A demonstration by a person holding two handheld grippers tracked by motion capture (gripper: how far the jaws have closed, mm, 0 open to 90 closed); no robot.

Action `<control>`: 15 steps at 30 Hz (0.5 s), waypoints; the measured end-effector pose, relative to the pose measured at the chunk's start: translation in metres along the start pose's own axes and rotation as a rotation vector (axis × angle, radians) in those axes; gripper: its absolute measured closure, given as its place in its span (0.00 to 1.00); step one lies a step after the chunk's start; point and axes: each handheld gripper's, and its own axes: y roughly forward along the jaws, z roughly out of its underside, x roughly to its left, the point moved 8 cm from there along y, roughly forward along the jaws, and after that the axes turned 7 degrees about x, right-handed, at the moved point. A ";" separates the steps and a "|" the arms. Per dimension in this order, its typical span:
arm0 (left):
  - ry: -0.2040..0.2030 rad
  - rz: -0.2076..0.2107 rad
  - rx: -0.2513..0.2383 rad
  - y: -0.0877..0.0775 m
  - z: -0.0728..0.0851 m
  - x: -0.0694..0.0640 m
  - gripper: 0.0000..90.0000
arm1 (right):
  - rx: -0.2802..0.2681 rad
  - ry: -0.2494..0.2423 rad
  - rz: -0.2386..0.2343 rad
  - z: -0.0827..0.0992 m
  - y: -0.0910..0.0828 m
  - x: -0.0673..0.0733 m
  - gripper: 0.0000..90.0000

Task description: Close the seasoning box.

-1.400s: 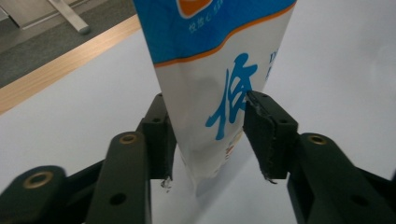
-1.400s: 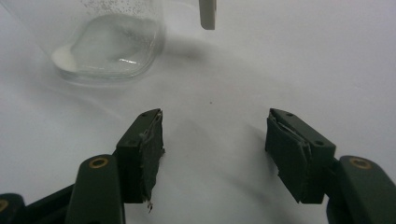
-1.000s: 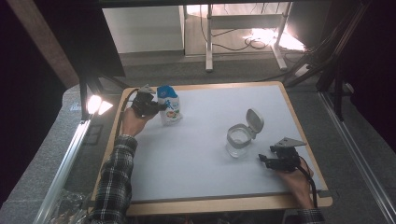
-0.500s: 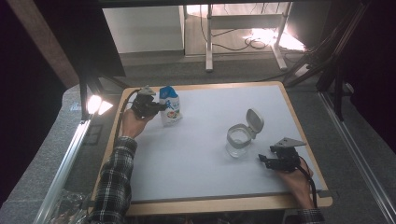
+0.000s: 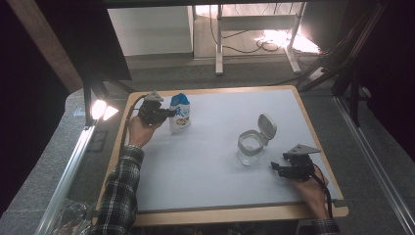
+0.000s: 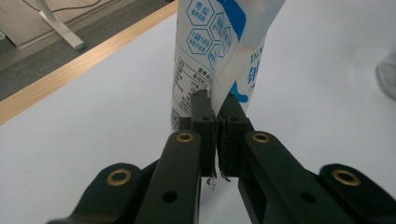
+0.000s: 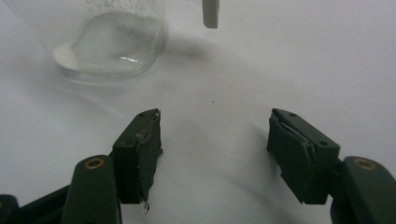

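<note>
A white and blue pouch [image 5: 179, 112] stands upright at the far left of the white table. My left gripper [image 5: 171, 113] reaches it from the left. In the left gripper view the jaws [image 6: 215, 100] have just been closing and now pinch the pouch's [image 6: 215, 42] side seam between the pads. A clear glass jar [image 5: 250, 146] with its pale flip lid [image 5: 267, 127] raised stands right of centre, some white powder at its bottom [image 7: 109, 42]. My right gripper [image 5: 274, 169] rests low on the table just right of the jar, open, with nothing between its jaws [image 7: 215, 126].
The white table surface [image 5: 210, 161] has a wooden rim [image 5: 220, 215]. A bright lamp [image 5: 100, 108] sits off the table's left edge. Metal rails run along both sides, and desk legs with cables stand on the floor beyond the far edge.
</note>
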 end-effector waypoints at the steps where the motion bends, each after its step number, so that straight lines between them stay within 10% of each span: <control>1: -0.008 0.014 -0.003 -0.002 0.001 -0.001 0.98 | 0.001 -0.001 0.000 0.000 0.000 0.000 0.39; 15: 0.010 0.074 -0.043 -0.021 0.002 -0.031 0.98 | 0.001 -0.007 0.007 0.000 0.000 0.000 0.39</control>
